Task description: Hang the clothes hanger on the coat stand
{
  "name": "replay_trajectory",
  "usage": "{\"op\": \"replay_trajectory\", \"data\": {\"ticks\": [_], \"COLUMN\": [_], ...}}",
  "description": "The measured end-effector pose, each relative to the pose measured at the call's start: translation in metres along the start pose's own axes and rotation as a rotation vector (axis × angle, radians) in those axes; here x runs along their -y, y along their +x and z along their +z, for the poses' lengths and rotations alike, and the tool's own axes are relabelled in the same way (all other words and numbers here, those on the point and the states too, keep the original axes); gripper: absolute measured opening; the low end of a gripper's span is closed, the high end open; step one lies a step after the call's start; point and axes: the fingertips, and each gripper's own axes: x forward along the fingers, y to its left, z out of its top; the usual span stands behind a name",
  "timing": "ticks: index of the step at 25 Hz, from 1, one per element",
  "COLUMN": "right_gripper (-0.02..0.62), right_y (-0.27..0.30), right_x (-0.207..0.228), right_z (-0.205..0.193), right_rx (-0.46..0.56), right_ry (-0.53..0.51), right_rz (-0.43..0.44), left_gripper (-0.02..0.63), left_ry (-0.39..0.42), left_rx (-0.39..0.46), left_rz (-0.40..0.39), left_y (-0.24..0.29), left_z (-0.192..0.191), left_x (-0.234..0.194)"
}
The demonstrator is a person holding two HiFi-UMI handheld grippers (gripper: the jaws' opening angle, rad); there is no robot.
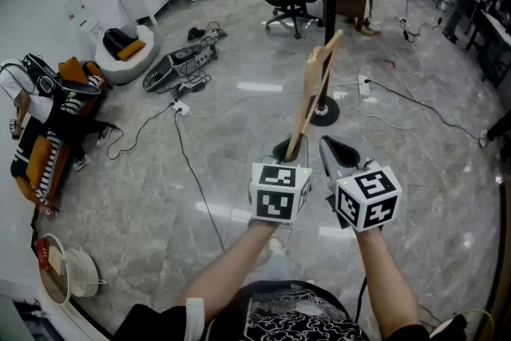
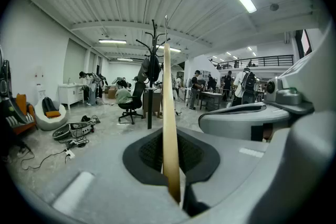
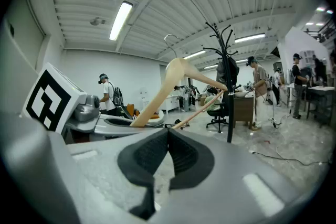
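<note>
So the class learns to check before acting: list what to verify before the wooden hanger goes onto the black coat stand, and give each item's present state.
1. Light wooden clothes hanger clamped in left gripper: ok.
2. Its metal hook free and on top: ok.
3. Black coat stand upright and ahead: ok.
4. Top prongs bare: ok; a dark item hangs lower.
5. Right gripper empty, fingers together: ok.
6. Hook level with the prongs and close to them: not ok, the hanger is short of the stand.

Black-white marker cubes (image 1: 279, 192), black patterned shirt (image 1: 299, 319)
</note>
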Motion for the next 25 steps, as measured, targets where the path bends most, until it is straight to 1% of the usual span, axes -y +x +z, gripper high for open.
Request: {"op": "replay_trajectory", "data": {"ticks": [7,14,21,25], "right_gripper": [0.000,0.000,0.000,0.000], "right_y": [0.034,0.080,0.121,0.138], "right_x": [0.016,0.027,0.026,0.022], "right_z": [0.005,0.013,0.028,0.037], "right_rx": [-0.022,-0.040,-0.036,-0.032], "right_ry": [0.008,0.000,0.002,-0.004], "right_rz": [-0.001,-0.019,-0.045,-0.051], "left_gripper": [0.012,0.012,0.012,0.012], "left_ry": [-0.010,-0.023,-0.033,-0.035], "left_rx": [-0.006,-0.009,-0.002,-0.005], "left_rz": [-0.008,-0.026,-0.060,-0.067], "left_y": [0.028,0.059,0.080,0.086], "left_z": [0.008,0.017,0.031,0.036], "left_x": [-0.021,-0.056,-0.093,-0.111]}}
